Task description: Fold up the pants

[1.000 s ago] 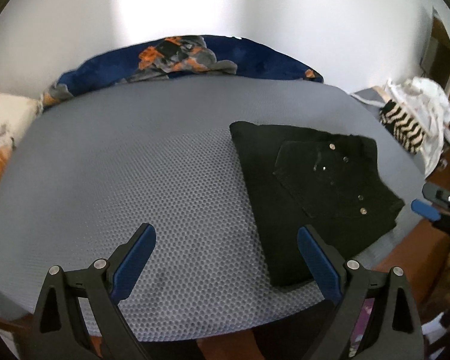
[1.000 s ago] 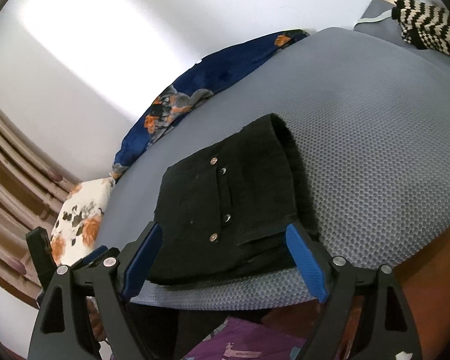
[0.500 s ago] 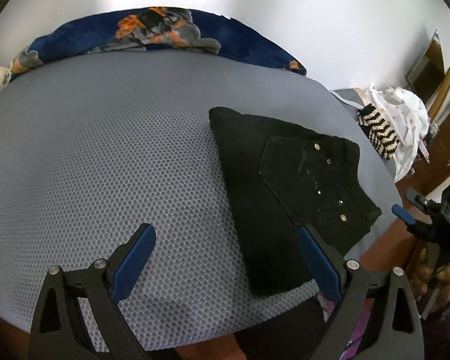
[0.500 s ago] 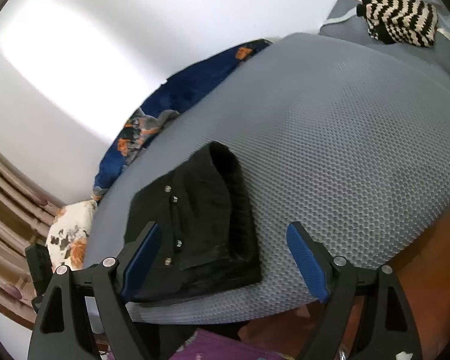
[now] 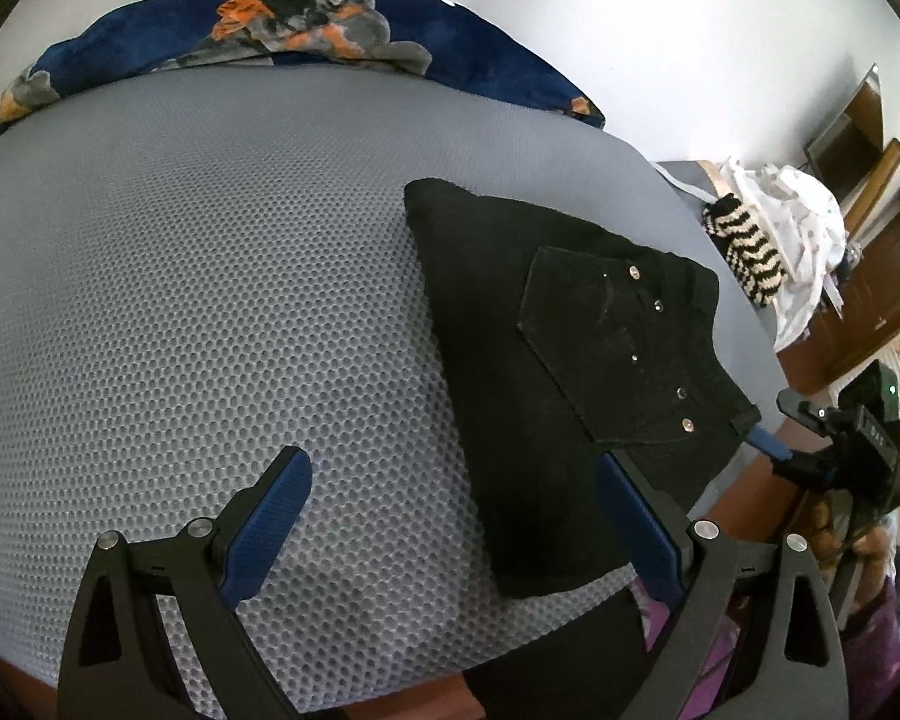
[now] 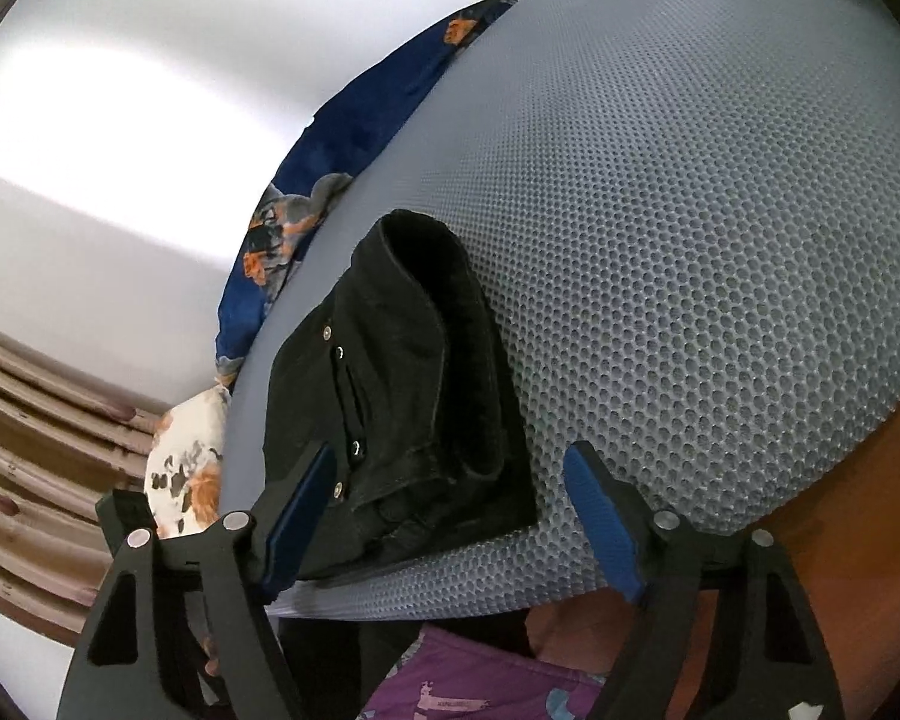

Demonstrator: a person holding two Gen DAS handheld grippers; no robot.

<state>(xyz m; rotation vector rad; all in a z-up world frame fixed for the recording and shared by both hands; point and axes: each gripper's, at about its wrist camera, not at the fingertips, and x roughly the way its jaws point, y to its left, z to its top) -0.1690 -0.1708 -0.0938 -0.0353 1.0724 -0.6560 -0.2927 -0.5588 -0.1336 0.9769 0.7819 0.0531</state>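
Note:
The black pants lie folded into a compact stack on the grey honeycomb mattress, near its front right corner, back pocket and metal rivets facing up. They also show in the right wrist view, with the rolled fold at the far end. My left gripper is open and empty, just in front of the pants' near edge. My right gripper is open and empty at the mattress edge, its jaws standing on either side of the stack's near end. It also shows at the right of the left wrist view.
A navy floral blanket lies along the far edge by the white wall. A striped black-and-white cloth and white clothes are piled at the right. A floral pillow and curtains are at the left. Purple fabric is below.
Both grippers have drawn in closer to the folded pants and turned slightly. The pants have not moved. Both grippers stay open.

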